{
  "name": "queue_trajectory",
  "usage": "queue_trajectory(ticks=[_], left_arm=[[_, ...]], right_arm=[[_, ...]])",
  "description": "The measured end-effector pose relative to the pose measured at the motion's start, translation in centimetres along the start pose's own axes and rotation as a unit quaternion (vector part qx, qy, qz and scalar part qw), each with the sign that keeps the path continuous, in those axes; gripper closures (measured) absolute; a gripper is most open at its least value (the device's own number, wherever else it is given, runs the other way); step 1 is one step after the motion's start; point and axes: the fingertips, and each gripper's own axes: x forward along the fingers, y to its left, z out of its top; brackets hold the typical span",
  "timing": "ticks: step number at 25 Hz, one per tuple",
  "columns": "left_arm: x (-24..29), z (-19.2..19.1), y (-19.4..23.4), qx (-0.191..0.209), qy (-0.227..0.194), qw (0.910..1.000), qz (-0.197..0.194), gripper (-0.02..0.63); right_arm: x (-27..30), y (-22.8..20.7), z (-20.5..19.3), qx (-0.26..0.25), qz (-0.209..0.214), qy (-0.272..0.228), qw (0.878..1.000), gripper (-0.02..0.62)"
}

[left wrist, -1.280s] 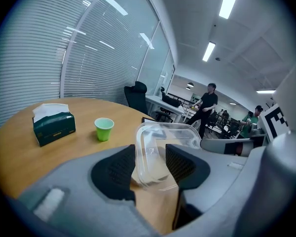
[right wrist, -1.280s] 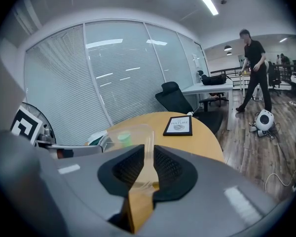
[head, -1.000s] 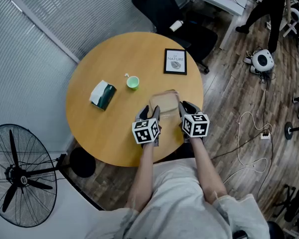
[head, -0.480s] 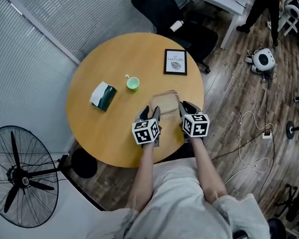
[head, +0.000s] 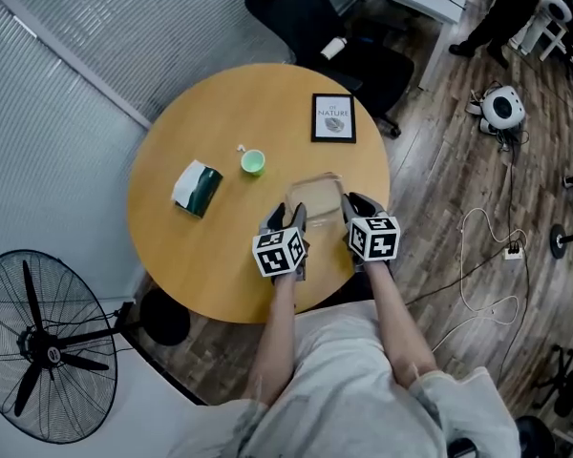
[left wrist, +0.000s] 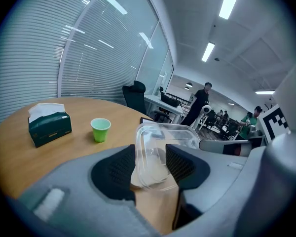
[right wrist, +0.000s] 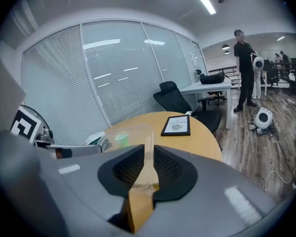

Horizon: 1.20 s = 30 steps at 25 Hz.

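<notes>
Head view, item one: clear plastic container (head: pixel 315 197), resting on the round worktop (head: pixel 220 256). My left gripper (left wrist: pixel 150 164) has its jaws closed on the container's left corner. My right gripper (right wrist: pixel 148 169) has its jaws pinching the container's right wall, seen edge-on. Green cup (head: pixel 253 162): left of and beyond the container. Tissue box (head: pixel 197 186): farther left. Framed picture (head: pixel 333 117): beyond the container.

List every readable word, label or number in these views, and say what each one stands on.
"NATURE": on the framed sign; the smaller line above it is too small to read.
Print on the tissue box: too blurred to read.
</notes>
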Motion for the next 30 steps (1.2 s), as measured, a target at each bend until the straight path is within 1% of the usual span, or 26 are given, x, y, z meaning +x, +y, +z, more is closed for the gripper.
queue_trajectory(ticks=[21,26,28,30], left_arm=[[-0.36,-0.6,0.61,-0.003,0.007,1.0,-0.001,0.408],[-0.39,-0.67,0.85,-0.005,0.008,1.0,0.0,0.408],[-0.37,-0.76,0.9,-0.006,0.008,1.0,-0.001,0.408],[-0.29,-0.85,0.85,-0.006,0.009,0.9999,-0.001,0.407]], right_arm=[[0.24,0.6,-0.28,-0.002,-0.001,0.008,1.0,0.541],[0.29,0.6,-0.36,0.001,-0.005,0.007,1.0,0.555],[0.26,0.41,-0.45,0.003,-0.008,0.007,1.0,0.575],[0.28,0.27,-0.5,0.005,-0.01,0.007,1.0,0.577]])
